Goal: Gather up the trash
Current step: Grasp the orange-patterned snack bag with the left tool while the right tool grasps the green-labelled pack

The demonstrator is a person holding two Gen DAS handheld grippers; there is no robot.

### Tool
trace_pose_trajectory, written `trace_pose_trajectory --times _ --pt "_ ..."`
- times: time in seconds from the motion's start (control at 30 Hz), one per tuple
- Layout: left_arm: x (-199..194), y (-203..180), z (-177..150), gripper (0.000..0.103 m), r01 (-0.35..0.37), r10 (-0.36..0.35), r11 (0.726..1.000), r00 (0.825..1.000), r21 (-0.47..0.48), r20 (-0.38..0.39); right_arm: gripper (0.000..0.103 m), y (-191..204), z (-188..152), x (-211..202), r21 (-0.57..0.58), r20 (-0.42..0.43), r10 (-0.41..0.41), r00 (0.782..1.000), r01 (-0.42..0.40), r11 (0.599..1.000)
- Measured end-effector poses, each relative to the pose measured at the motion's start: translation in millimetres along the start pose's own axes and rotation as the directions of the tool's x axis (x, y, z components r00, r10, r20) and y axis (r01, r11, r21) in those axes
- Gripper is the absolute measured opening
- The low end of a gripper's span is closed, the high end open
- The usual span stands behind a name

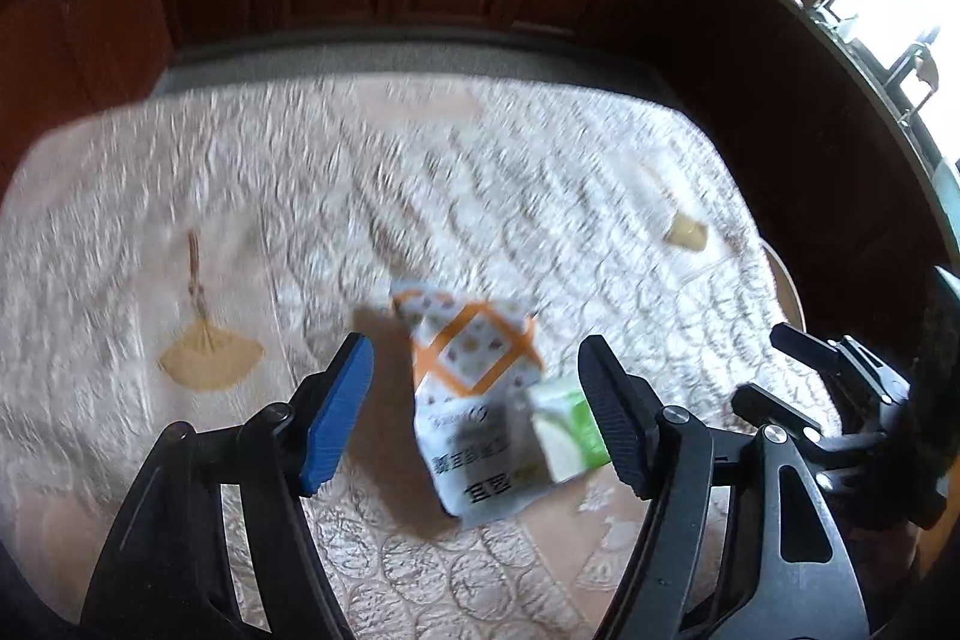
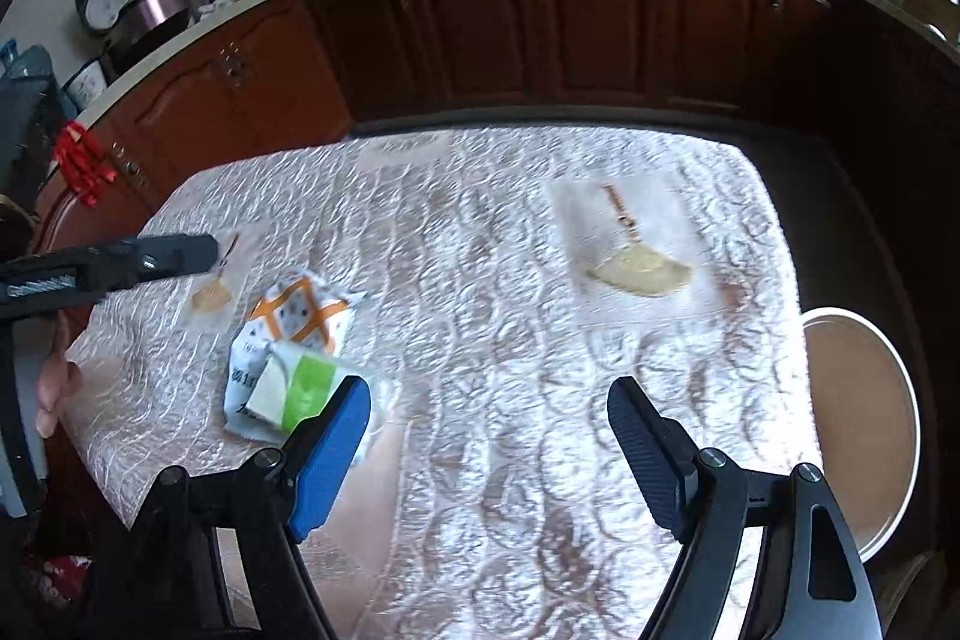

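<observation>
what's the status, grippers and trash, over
Left gripper open over wrappers, right gripper open, empty. White-orange wrapper and green-white packet on tablecloth, ungrabbed. Nothing in the way.

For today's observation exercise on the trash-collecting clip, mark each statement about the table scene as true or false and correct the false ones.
1. The left gripper grips the white and orange wrapper. False: the wrapper lies on the table between open jaws, and no pad presses on it.
2. A green and white packet lies against the white and orange wrapper. True.
3. The right gripper is shut on the green packet. False: its jaws stand open over bare tablecloth.
4. Dark red cabinets stand beyond the table. True.
5. The tablecloth is plain blue. False: it is pale, with a raised lace-like pattern.
</observation>
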State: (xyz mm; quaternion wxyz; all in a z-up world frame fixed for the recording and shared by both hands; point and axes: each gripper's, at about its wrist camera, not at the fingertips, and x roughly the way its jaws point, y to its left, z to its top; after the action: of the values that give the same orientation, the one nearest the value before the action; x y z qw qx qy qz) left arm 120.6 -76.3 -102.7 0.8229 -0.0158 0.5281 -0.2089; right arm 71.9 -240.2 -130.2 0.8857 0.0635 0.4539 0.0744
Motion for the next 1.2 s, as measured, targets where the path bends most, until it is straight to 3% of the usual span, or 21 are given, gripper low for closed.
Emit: trace_pose_trajectory --times 0.2,0.4,0.43,0.47,0.53,0.57,0.6,0.73,0.87,1.07,1.2 --pt "39 22 -2 0.070 -0.004 -0.001 0.996 0.998 -0.092 -0.057 0.079 20 -5 22 -0.048 -0.071 0.080 0.994 -0.083 0.995" --pt "74 25 5 0.067 0.041 -0.056 0.988 0.993 -0.146 -0.102 0.079 23 -8 36 -0.064 -0.116 0.077 0.990 -0.085 0.994" --pt "76 22 5 0.063 0.061 -0.076 0.988 0.993 -0.145 -0.095 0.079 24 -8 37 -0.064 -0.117 0.076 0.990 -0.084 0.994" --pt "76 20 6 0.046 0.074 -0.087 0.988 0.992 -0.137 -0.094 0.079 23 -8 38 -0.064 -0.118 0.076 0.990 -0.084 0.994" --pt "76 15 7 0.033 0.085 -0.096 0.990 0.991 -0.116 -0.093 0.079 21 -7 40 -0.059 -0.120 0.079 0.990 -0.086 0.995" --pt "74 14 7 0.019 0.083 -0.092 0.991 0.992 -0.102 -0.085 0.079 21 -7 40 -0.057 -0.119 0.082 0.989 -0.089 0.994" --pt "72 14 8 0.016 0.082 -0.090 0.992 0.993 -0.095 -0.079 0.079 21 -5 42 -0.056 -0.119 0.090 0.989 -0.097 0.994" --pt "48 27 11 0.012 0.071 -0.074 0.994 0.997 -0.077 -0.035 0.082 29 -2 45 -0.101 -0.121 0.122 0.985 -0.135 0.986" --pt "23 52 13 0.010 0.009 -0.009 0.998 1.000 -0.069 -0.006 0.083 47 2 57 -0.208 -0.126 0.147 0.981 -0.171 0.963" --pt "0 79 6 0.010 -0.080 0.081 0.995 0.997 -0.061 0.011 0.084 76 11 92 -0.371 -0.208 0.146 0.967 -0.216 0.903" --pt "-8 80 1 0.010 -0.084 0.085 0.995 0.996 -0.059 0.024 0.082 81 17 115 -0.376 -0.285 0.142 0.948 -0.246 0.893"
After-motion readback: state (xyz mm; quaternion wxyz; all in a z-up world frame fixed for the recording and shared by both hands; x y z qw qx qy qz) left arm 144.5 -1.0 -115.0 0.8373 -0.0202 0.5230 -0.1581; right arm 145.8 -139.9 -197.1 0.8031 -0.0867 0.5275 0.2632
